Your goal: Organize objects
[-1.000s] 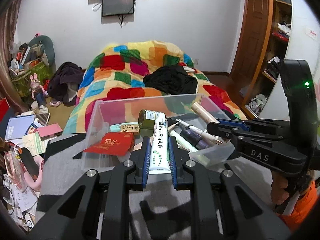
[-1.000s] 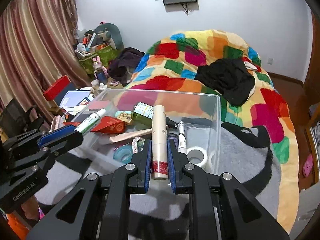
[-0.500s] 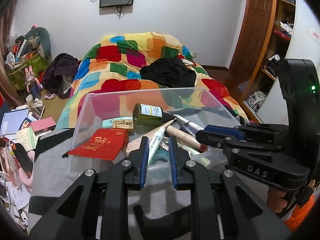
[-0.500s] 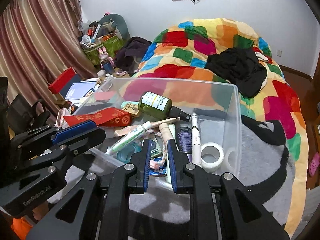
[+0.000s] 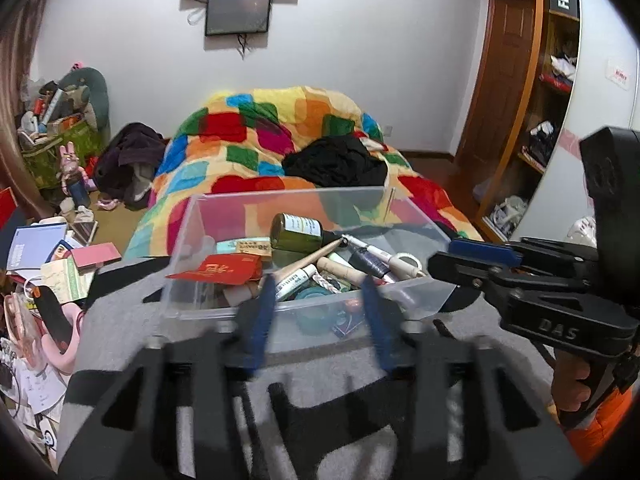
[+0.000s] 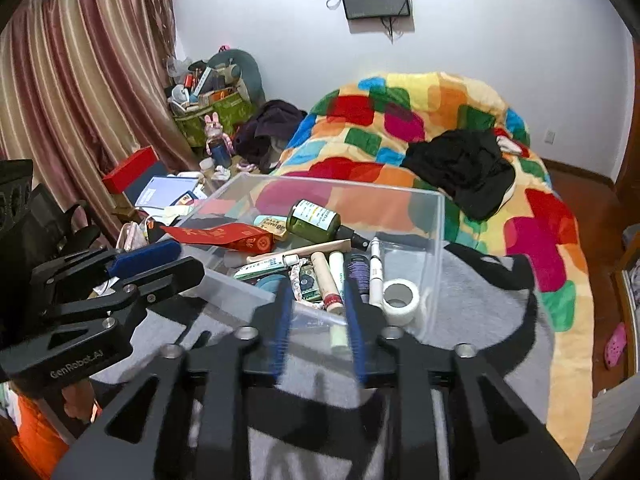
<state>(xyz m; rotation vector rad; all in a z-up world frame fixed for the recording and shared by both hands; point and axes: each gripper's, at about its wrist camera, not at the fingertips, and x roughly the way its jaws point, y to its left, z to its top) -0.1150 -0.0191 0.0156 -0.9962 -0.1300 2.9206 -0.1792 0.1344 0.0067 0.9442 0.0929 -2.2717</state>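
A clear plastic bin point(image 5: 188, 232) point(image 6: 442, 216) stands on a grey blanket and holds several items: a green bottle point(image 5: 296, 232) point(image 6: 314, 220), a red envelope point(image 5: 218, 270) point(image 6: 224, 236), a white-green tube point(image 5: 294, 278) point(image 6: 266, 266), a beige tube point(image 6: 326, 280) and a tape roll point(image 6: 400, 294). My left gripper point(image 5: 320, 284) is open and empty just before the bin's near wall. My right gripper point(image 6: 318, 288) is open and empty over the bin's near edge.
A bed with a patchwork quilt point(image 5: 280, 132) and black clothes point(image 6: 464, 168) lies behind the bin. Books, a red box point(image 6: 128, 168) and clutter cover the floor at the left. A wooden shelf point(image 5: 536, 100) stands at the right.
Both grippers opened and let go of their tubes, which now lie in the bin. Both grippers drew back a little from the bin.
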